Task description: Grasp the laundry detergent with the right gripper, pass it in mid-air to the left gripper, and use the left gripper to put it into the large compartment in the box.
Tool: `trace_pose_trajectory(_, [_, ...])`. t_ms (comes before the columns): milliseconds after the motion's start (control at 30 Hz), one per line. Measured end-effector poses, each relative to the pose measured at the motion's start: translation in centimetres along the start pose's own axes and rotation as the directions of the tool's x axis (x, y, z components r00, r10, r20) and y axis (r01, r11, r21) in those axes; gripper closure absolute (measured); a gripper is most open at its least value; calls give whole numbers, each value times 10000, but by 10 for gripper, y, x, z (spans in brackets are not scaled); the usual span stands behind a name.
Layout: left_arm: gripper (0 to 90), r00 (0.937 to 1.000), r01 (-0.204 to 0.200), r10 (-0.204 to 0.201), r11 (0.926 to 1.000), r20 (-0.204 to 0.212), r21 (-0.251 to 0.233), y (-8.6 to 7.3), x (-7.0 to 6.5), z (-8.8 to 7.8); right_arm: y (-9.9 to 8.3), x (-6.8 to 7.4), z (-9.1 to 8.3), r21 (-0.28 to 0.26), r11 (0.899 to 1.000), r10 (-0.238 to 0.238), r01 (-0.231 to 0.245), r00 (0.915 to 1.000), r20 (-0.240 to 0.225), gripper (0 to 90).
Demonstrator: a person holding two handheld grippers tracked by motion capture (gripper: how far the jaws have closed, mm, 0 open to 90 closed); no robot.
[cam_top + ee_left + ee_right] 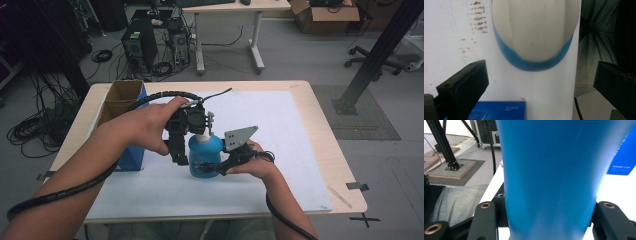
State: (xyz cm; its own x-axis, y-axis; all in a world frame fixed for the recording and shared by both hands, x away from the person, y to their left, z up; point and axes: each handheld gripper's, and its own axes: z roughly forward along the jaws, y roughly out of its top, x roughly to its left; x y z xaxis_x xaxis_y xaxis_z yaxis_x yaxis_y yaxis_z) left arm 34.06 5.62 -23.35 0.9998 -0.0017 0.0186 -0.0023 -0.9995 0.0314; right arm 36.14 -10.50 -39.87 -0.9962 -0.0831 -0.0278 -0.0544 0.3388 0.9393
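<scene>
Because the right gripper (220, 167) is clenched on the body of the blue bottle (204, 156), with a jaw pressed against each flank in the right gripper view, the bottle is held steady where it stands on the white mat (280, 150), near the middle of the table (320, 105). That grip reads as a brace, so the other hand can work at the top. Above it, the left gripper (186, 131) comes down over the white cap (534, 27), its jaws spread wide on either side and touching nothing, probably lining up to take the cap. The bottle stands upright, its long axis vertical and the cap pointing up. A blue carton (131, 156) stands just to its left, beside an open cardboard box (120, 97).
</scene>
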Motion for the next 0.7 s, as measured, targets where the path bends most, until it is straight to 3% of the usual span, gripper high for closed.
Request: trace_pose_trajectory(700, [1,9999,46,-43,9998,-135,200,5,-1,11,0,1,20,212,9997,-86,92,9996,-274,448])
